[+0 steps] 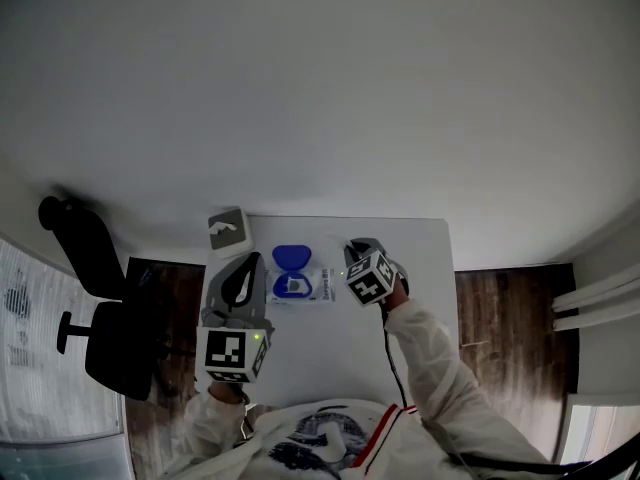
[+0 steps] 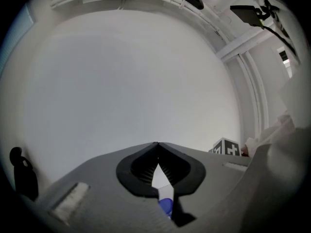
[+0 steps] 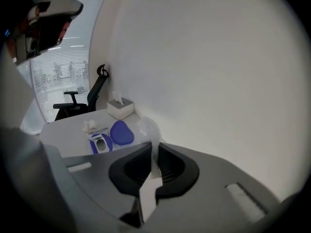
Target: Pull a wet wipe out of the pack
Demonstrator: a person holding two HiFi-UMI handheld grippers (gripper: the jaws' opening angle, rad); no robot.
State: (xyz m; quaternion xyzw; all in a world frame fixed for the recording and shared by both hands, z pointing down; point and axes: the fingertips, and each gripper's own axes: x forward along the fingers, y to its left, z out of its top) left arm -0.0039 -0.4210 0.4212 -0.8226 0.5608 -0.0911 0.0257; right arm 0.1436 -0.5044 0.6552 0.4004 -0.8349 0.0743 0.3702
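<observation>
- Right gripper (image 3: 154, 147) pinches thin white wet wipe (image 3: 147, 129), above white table (image 1: 410, 268).
- Left gripper (image 2: 156, 144) jaws pressed together, beside white wipe pack (image 1: 302, 288) with open blue lid (image 1: 291, 258).

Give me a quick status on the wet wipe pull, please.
Right hand-held gripper shut on wet wipe, clear of pack. Left hand-held gripper shut. Nothing in the way.

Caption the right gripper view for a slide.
Right tool pinches a wet wipe; open pack lies on the table beyond.
</observation>
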